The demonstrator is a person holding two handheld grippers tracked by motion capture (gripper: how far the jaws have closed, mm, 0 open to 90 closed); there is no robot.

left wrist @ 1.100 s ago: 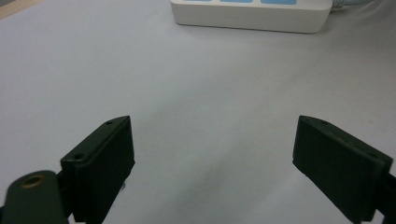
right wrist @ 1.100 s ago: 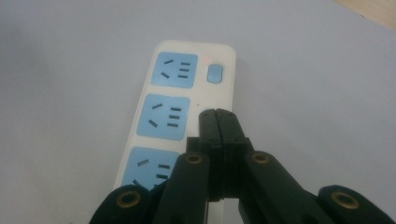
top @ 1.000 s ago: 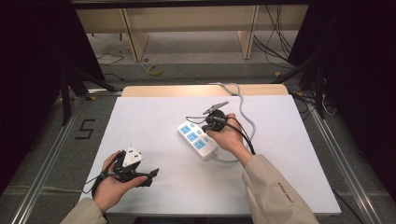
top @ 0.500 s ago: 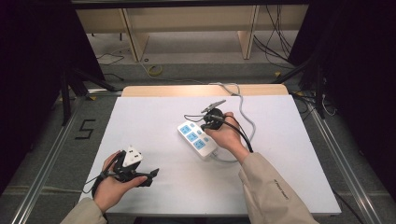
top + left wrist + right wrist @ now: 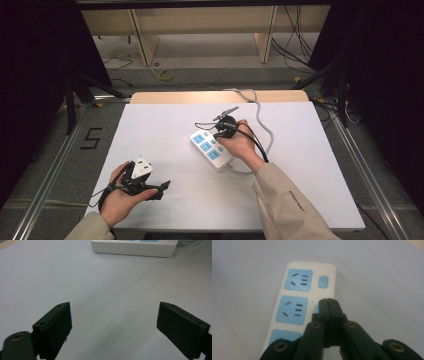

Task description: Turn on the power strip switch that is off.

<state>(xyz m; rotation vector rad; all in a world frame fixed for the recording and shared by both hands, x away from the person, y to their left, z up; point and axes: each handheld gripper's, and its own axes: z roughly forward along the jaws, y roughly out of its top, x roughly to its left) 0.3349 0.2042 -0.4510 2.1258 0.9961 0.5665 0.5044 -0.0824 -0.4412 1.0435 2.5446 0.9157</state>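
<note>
A white power strip with blue sockets lies slantwise at the middle of the white table. My right gripper is held over its far half. In the right gripper view, my right gripper is shut with nothing in it. Its joined tips rest at the small blue switch beside the middle socket of the power strip. My left gripper sits near the front left corner, pointing right. In the left gripper view, my left gripper is wide open over bare table, with the power strip far ahead.
The strip's grey cable loops behind my right hand and runs off the table's back edge. A wooden strip borders the back of the table. Shelf legs and loose cables stand on the floor beyond.
My right gripper has shifted slightly left over the power strip. My left gripper has stayed where it was, still open.
</note>
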